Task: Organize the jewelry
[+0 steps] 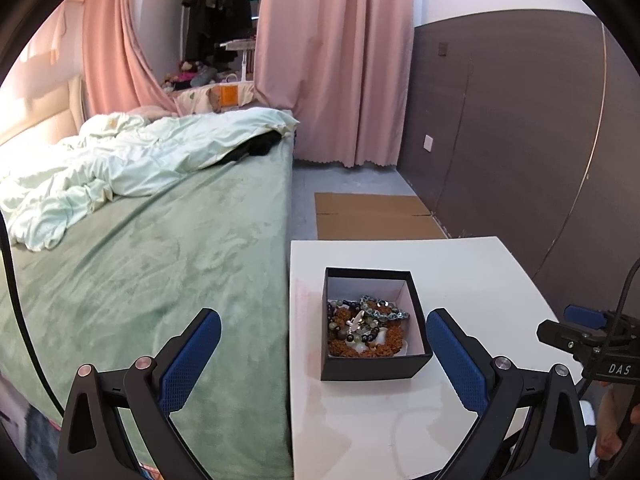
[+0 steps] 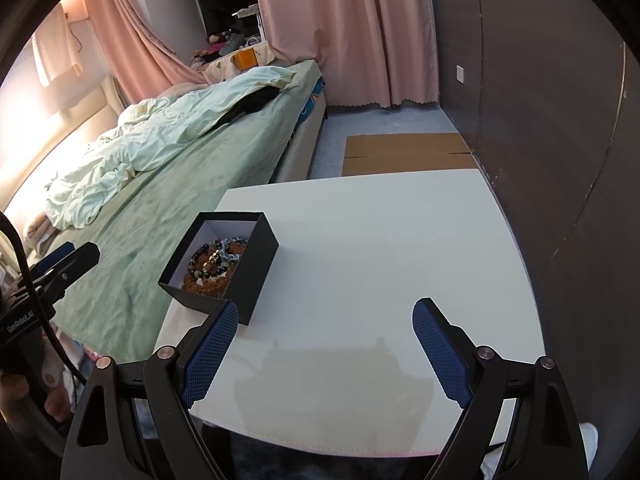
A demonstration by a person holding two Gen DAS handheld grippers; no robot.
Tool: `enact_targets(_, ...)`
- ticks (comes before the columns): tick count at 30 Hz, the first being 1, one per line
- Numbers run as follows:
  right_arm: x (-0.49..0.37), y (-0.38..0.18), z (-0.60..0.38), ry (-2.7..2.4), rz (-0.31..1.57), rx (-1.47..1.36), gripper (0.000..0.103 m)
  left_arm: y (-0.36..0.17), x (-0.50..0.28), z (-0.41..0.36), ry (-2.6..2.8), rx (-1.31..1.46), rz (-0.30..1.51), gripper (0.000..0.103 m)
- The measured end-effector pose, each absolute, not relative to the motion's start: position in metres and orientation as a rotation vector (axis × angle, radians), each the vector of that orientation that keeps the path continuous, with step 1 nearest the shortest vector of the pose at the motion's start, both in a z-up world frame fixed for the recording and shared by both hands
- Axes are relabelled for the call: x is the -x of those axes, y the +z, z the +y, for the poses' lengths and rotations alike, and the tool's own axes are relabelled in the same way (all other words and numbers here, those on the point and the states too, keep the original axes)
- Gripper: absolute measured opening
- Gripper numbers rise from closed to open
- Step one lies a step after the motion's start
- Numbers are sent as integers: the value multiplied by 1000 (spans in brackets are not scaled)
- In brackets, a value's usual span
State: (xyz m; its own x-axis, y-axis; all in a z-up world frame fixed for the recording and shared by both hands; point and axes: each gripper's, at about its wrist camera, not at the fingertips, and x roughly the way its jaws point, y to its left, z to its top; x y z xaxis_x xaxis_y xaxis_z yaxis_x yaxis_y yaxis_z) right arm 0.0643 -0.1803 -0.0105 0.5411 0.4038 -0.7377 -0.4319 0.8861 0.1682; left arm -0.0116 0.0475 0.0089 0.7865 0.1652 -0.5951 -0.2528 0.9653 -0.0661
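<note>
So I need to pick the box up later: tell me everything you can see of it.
The box is black outside and white inside, squarish, looks like cardboard, and sits open with no lid on it. It rests upright on the white table, near the edge by the bed. Beaded bracelets, brown, dark and pale, lie piled inside. Neither gripper touches it.

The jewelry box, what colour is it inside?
White inside the black jewelry box; left wrist view shows it best.

We note a matt black card box (image 1: pixel 374 366), glossy beads (image 1: pixel 366 326), smooth white bench (image 2: pixel 380 260), plush green bed (image 1: pixel 160 260).
</note>
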Motion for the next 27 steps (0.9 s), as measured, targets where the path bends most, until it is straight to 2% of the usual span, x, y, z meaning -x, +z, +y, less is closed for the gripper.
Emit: enact_targets(27, -61, -6, -177, 486, 838, 73, 90, 18, 20, 43, 222, 122, 599, 102)
